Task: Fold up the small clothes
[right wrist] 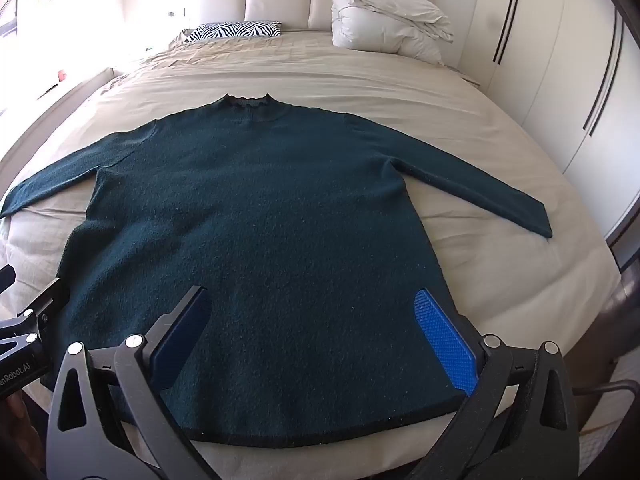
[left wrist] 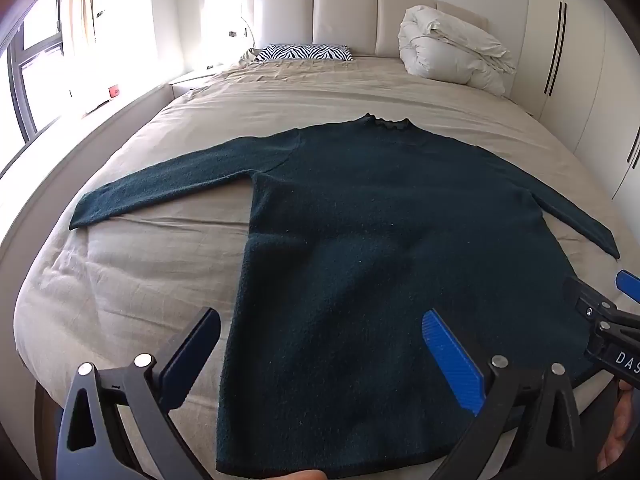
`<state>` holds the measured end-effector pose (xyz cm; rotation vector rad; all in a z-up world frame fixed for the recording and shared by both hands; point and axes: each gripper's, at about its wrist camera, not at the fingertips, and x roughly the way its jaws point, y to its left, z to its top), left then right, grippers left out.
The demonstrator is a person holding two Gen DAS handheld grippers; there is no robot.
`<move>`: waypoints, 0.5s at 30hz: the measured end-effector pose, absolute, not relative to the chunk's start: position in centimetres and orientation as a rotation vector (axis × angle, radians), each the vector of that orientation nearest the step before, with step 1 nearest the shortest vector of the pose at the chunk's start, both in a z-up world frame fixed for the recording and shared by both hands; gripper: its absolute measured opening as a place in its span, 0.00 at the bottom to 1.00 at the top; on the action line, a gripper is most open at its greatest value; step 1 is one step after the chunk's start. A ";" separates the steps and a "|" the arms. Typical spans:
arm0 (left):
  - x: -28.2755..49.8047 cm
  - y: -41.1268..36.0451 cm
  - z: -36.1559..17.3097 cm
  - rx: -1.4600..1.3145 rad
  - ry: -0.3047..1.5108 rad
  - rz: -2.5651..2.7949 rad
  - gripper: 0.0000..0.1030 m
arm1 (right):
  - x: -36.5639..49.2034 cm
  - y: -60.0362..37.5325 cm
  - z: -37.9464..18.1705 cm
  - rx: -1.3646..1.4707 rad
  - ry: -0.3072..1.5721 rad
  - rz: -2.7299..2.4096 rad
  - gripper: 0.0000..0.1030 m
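Observation:
A dark teal sweater [left wrist: 360, 220] lies flat on the bed, collar at the far end, both sleeves spread out and down, hem nearest me. It also shows in the right wrist view [right wrist: 256, 208]. My left gripper [left wrist: 320, 328] is open and empty, hovering over the hem's left part. My right gripper [right wrist: 312, 312] is open and empty over the hem's right part; it shows at the right edge of the left wrist view [left wrist: 608, 308]. The left gripper's body shows at the left edge of the right wrist view [right wrist: 24, 320].
The bed has a beige sheet [left wrist: 140, 264] and padded headboard [left wrist: 344, 20]. A zebra-print pillow [left wrist: 304, 53] and a folded white duvet [left wrist: 452, 52] lie at the head. A window [left wrist: 36, 64] is left, white wardrobes [right wrist: 560, 80] right.

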<state>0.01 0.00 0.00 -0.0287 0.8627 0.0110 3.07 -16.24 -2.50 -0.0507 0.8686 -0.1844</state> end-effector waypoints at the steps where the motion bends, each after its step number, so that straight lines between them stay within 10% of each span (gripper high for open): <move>1: 0.0 0.0 0.0 -0.028 0.862 0.011 1.00 | 3.2 -16.3 -2.6 -0.050 0.872 -0.183 1.00; 15: 0.0 0.0 0.0 -0.028 0.861 0.011 1.00 | 3.2 -16.3 -2.8 -0.052 0.875 -0.182 1.00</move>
